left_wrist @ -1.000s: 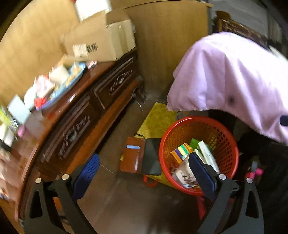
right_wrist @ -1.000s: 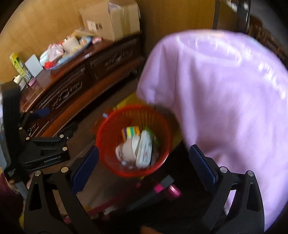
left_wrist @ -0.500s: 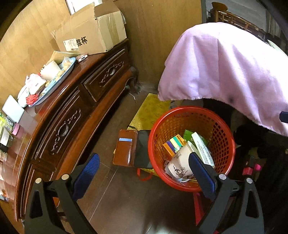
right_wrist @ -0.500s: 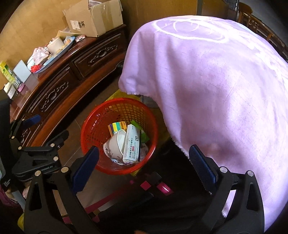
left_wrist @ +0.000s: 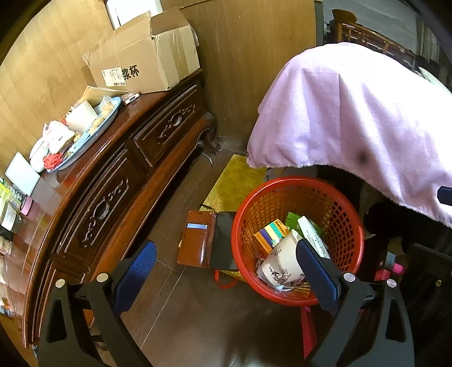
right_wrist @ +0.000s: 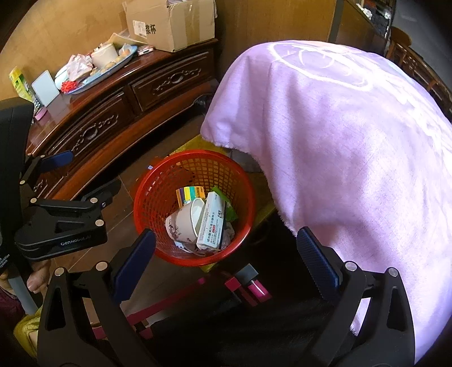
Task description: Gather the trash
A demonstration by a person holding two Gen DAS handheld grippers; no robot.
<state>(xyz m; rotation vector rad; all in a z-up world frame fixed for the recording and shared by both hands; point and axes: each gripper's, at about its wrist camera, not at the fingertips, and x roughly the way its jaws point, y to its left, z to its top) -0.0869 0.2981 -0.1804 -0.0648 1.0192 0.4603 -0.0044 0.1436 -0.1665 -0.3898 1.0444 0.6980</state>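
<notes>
Below, red basket [right_wrist: 195,203] of trash between spread right tongs [right_wrist: 226,251], left tongs [left_wrist: 226,271] spread, both empty.

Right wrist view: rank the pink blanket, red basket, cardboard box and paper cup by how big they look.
1. pink blanket
2. red basket
3. cardboard box, farther away, so its rank below the basket is unsure
4. paper cup

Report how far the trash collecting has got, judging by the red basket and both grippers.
Done: the red plastic mesh basket on the floor already holds a white patterned paper cup, a white medicine carton and a striped yellow box.

In hand: nothing. The left gripper and the right gripper both hang open and empty above it.

Left: cannot tell. No loose trash shows for certain; the brown wallet case lies beside the basket.
</notes>
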